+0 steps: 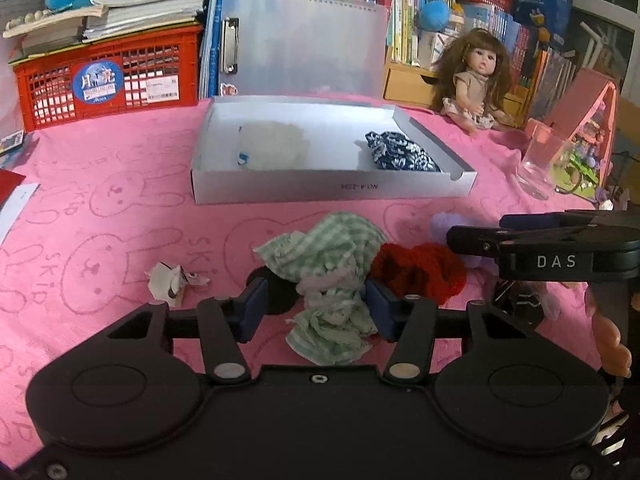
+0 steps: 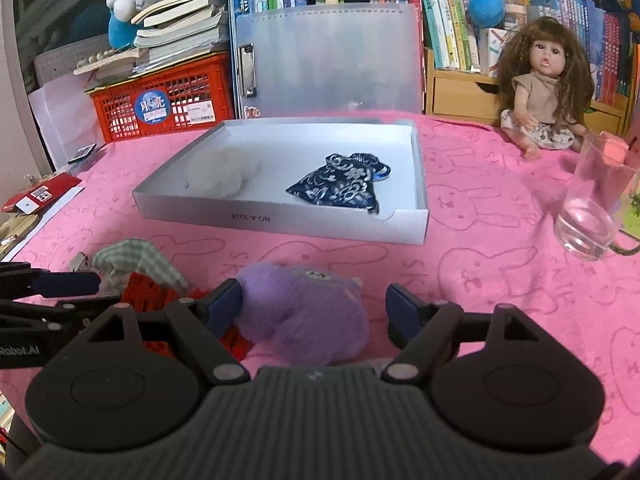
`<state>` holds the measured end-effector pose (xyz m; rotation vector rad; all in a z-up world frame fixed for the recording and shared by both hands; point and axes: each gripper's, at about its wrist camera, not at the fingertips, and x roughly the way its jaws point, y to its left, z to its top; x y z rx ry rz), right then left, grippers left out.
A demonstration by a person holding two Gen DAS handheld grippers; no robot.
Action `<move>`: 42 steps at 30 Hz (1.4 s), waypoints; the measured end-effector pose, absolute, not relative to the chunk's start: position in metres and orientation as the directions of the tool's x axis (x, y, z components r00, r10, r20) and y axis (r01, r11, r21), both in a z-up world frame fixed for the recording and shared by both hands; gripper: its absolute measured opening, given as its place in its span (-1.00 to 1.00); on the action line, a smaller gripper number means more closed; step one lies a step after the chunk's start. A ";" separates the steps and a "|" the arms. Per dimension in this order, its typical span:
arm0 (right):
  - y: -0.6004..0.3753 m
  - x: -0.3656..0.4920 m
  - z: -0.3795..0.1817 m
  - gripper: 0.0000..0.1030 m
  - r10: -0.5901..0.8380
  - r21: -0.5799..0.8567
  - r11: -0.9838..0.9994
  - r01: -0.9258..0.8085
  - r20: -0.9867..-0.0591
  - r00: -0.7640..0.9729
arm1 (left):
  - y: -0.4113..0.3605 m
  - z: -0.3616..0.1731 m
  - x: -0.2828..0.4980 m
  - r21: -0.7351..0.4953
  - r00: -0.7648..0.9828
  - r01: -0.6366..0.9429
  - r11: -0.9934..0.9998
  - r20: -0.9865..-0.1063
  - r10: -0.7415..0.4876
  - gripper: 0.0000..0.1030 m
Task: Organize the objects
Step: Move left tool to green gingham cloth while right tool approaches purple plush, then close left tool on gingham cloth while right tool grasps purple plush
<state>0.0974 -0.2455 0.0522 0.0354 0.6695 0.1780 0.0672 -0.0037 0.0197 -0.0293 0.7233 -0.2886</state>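
Observation:
A crumpled green checked cloth (image 1: 332,276) lies on the pink tablecloth between the jaws of my left gripper (image 1: 316,308). The right pad touches it and the left pad stands clear of it, so the gripper is open. A red knitted piece (image 1: 420,268) lies just right of the cloth. My right gripper (image 2: 314,304) is open around a purple plush toy (image 2: 304,308); its left pad is against the plush, its right pad apart. Beyond stands a shallow white box (image 2: 280,220) holding a blue patterned pouch (image 2: 344,184) and a white fluffy item (image 2: 220,172).
A crumpled paper scrap (image 1: 172,280) lies left of the cloth, and a black binder clip (image 1: 520,304) right of the red piece. A drinking glass (image 2: 592,208) and a doll (image 2: 540,92) stand at the right. A red crate (image 2: 160,104) with books and a clipboard (image 2: 328,56) line the back.

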 end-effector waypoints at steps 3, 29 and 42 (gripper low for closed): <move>-0.244 0.099 0.050 0.69 0.177 0.090 0.984 -0.154 -0.615 0.768 | -0.005 0.016 0.068 -0.122 0.711 0.250 0.961 -0.650 -0.268 0.02; -0.248 0.101 0.047 0.34 0.230 0.193 0.971 -0.140 -0.604 0.763 | -0.018 0.022 0.068 -0.104 0.743 0.252 0.962 -0.617 -0.261 -0.41; -0.256 0.102 0.062 0.34 0.203 0.194 0.975 -0.109 -0.571 0.795 | -0.012 0.039 0.079 -0.105 0.771 0.228 0.968 -0.587 -0.245 -0.40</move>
